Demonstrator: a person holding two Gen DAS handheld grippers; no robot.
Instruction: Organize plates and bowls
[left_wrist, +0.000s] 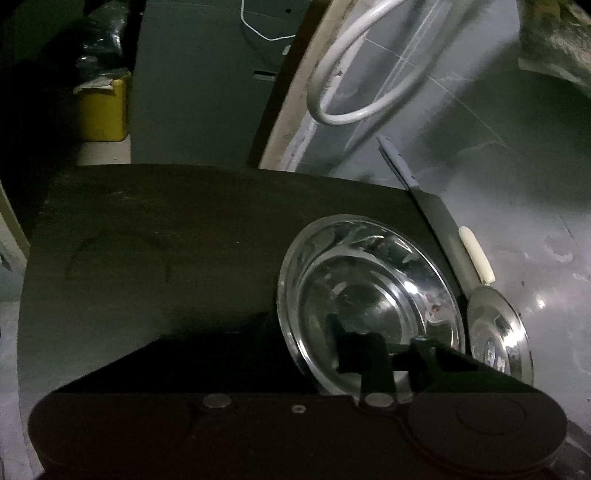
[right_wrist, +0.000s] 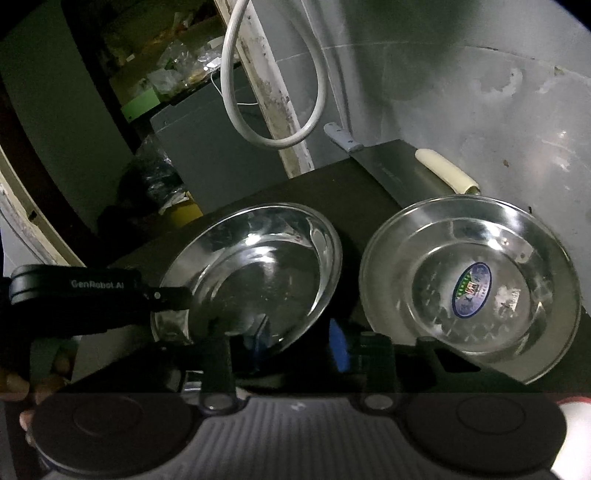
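Note:
Two steel dishes stand on a dark table (right_wrist: 354, 192). The left one is a steel bowl (right_wrist: 255, 269) (left_wrist: 369, 295). To its right lies a steel plate (right_wrist: 517, 258) (left_wrist: 495, 325) with a blue oval sticker in its middle. My left gripper (left_wrist: 314, 362) (right_wrist: 177, 299) comes in from the left and is shut on the bowl's left rim, one finger inside and one outside. My right gripper (right_wrist: 295, 354) straddles the bowl's near right rim in deep shadow, its jaws narrow and closed on that rim. The plate is untouched.
A grey-handled knife (right_wrist: 341, 138) and a cream-handled tool (right_wrist: 447, 170) lie at the table's far edge against the stained wall. A white hose loop (right_wrist: 273, 140) hangs above. A yellow box (left_wrist: 103, 110) and clutter sit beyond the table's left side. A person's fingers (right_wrist: 14, 384) show low left.

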